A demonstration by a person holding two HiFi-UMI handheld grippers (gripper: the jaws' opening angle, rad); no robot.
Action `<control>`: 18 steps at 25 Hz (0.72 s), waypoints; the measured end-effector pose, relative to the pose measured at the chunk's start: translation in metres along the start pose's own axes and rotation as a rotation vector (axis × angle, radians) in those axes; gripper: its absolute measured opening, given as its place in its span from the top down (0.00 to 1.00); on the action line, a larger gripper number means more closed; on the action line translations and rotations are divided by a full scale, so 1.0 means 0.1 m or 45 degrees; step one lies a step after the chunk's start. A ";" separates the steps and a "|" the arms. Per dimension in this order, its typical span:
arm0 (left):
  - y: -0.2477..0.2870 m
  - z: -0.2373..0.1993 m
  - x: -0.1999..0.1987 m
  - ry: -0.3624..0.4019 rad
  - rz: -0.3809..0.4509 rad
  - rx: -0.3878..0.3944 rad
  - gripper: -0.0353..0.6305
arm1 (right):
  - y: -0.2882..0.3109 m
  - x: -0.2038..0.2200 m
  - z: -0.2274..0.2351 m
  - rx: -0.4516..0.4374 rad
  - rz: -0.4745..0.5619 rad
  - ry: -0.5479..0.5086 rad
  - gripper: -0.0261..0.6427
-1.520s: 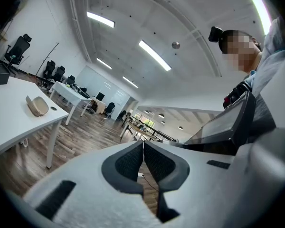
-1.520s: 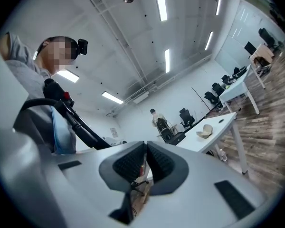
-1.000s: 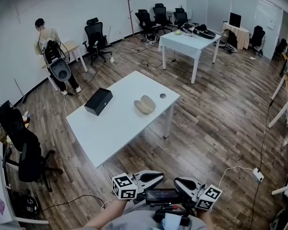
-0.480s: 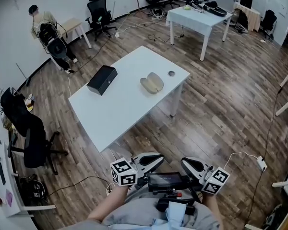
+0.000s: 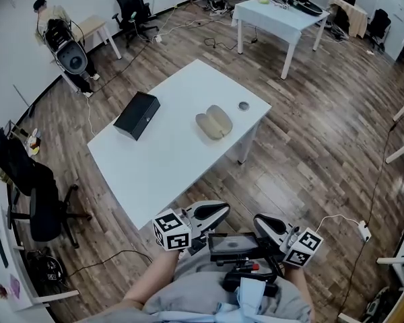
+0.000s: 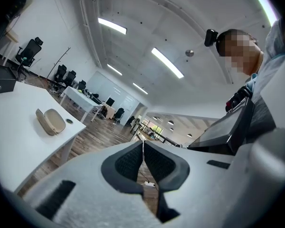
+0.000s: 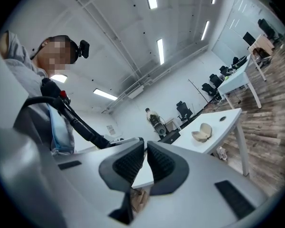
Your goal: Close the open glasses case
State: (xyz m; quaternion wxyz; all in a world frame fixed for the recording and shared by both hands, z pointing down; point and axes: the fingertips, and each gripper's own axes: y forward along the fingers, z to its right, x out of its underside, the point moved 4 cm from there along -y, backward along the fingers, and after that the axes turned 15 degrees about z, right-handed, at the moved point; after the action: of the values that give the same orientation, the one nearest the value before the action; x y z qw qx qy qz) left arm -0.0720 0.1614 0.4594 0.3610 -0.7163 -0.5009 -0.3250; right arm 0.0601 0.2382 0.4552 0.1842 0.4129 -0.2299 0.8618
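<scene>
The beige glasses case (image 5: 213,123) lies open, its two halves spread, on the right part of the white table (image 5: 161,167). It also shows in the left gripper view (image 6: 51,121) and in the right gripper view (image 7: 203,133). Both grippers hang close to my body, short of the table's near corner and far from the case. My left gripper (image 5: 222,210) is shut and holds nothing, its pads meeting (image 6: 143,145). My right gripper (image 5: 259,220) is also shut and holds nothing (image 7: 146,145).
A black box (image 5: 137,115) sits on the table's left part, and a small round disc (image 5: 243,105) near its right edge. A black office chair (image 5: 37,204) stands at the left. A second table (image 5: 276,9) and a person (image 5: 50,19) are far back. A power strip (image 5: 361,230) lies on the floor.
The view and both grippers have moved toward the white table, which now looks nearer and larger. Both grippers stay shut.
</scene>
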 end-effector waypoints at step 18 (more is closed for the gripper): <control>0.12 -1.48 -1.03 -0.247 0.095 0.031 0.91 | 1.52 -0.12 0.75 0.014 0.004 -0.024 0.91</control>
State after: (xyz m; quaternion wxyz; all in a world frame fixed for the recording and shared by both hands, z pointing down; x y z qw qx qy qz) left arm -0.1052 -0.0164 0.4496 0.3313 -0.7581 -0.5105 -0.2344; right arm 0.0364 0.0698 0.4499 0.1785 0.4217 -0.2276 0.8593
